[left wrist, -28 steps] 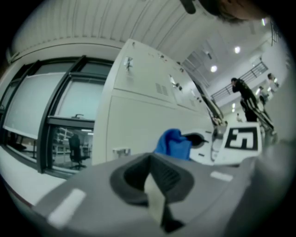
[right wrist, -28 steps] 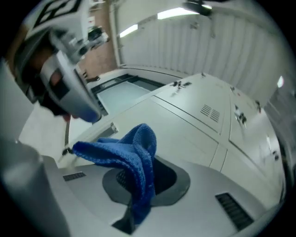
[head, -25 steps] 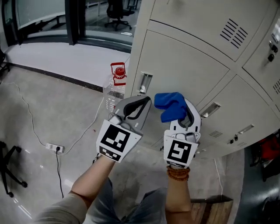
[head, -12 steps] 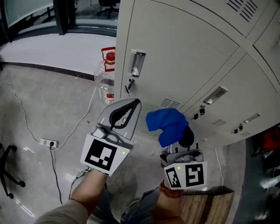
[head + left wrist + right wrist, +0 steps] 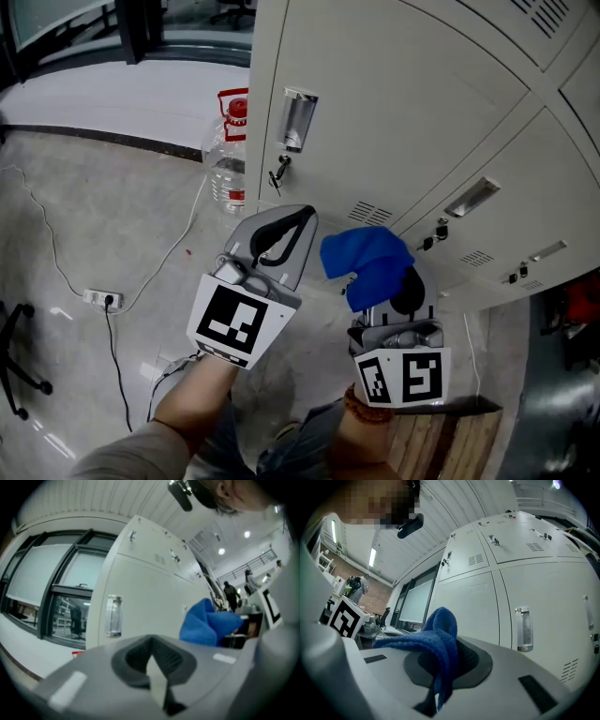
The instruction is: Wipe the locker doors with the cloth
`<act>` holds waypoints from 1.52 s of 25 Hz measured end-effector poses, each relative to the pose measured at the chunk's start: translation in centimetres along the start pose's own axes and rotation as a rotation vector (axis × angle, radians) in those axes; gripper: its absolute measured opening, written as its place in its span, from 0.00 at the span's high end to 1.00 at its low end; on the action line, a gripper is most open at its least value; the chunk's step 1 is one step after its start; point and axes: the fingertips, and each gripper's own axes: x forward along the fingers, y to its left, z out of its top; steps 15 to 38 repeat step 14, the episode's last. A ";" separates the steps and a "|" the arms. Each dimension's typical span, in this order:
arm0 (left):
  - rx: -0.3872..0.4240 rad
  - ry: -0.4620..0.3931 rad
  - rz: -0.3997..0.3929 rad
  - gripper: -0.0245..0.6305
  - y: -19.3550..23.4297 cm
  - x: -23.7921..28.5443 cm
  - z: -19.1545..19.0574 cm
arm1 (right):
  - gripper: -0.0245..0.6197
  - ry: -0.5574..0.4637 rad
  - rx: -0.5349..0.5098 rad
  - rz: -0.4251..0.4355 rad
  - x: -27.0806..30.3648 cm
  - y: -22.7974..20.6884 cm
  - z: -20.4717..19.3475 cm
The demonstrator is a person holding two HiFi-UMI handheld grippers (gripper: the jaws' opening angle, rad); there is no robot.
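Observation:
My right gripper (image 5: pixel 389 281) is shut on a blue cloth (image 5: pixel 367 262), which bunches up out of its jaws close in front of the beige locker doors (image 5: pixel 394 103). In the right gripper view the blue cloth (image 5: pixel 436 644) hangs over the jaws, with the locker doors (image 5: pixel 487 592) behind. My left gripper (image 5: pixel 281 232) is shut with nothing in it, just left of the cloth and below a recessed door handle (image 5: pixel 296 120). From the left gripper view the cloth (image 5: pixel 208 623) shows to the right and the handle (image 5: pixel 113 616) ahead.
A large water bottle with a red cap (image 5: pixel 229 150) stands on the floor by the lockers' left corner. A power strip (image 5: pixel 101 300) and its cable lie on the floor at left. Other handles (image 5: pixel 471 197) and vents sit on the doors to the right.
The view has dropped to the lower locker doors over the last second. My right gripper with the cloth came down and back, then rose slightly; the left gripper shifted a little right.

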 end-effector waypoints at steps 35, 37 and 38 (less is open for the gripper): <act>-0.015 -0.002 0.013 0.96 0.7 -0.5 -0.1 | 0.92 -0.003 0.003 -0.007 0.4 0.0 -0.5; -0.015 -0.002 0.013 0.96 0.7 -0.5 -0.1 | 0.92 -0.003 0.003 -0.007 0.4 0.0 -0.5; -0.015 -0.002 0.013 0.96 0.7 -0.5 -0.1 | 0.92 -0.003 0.003 -0.007 0.4 0.0 -0.5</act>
